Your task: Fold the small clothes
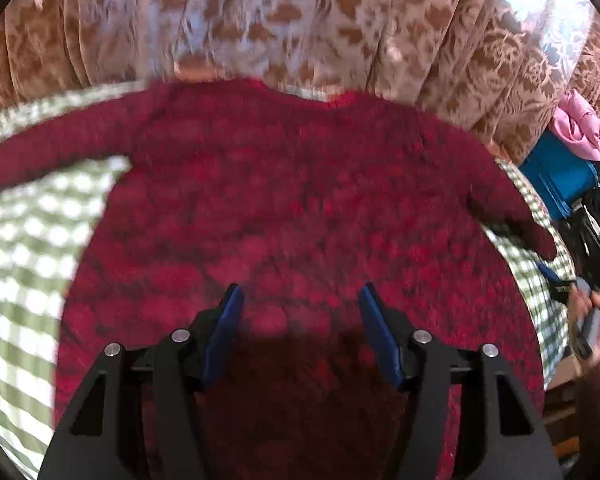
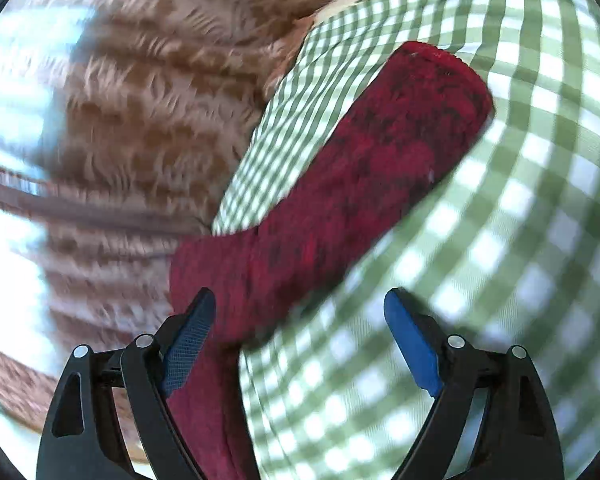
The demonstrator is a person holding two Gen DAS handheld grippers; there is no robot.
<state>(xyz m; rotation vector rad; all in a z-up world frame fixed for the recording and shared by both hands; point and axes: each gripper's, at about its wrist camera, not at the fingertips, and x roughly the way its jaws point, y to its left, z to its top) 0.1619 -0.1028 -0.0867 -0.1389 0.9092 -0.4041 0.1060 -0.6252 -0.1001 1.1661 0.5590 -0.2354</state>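
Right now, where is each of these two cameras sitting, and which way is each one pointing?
Left wrist: sits on the left tool, looking down over the spread red sweater on the green checked cloth; its open blue fingers show, and the person's other hand at right.
Right wrist: sits on the right tool, looking along the sweater's sleeve; only its open fingers show.
Shared: the sweater, checked cloth and patterned curtain.

I see a small dark-red fuzzy knitted sweater [image 1: 300,208] lying flat and unfolded, neckline at the far side, both sleeves spread outward. In my right view one sleeve [image 2: 364,168] lies straight on the diagonal, its cuff at the far end.
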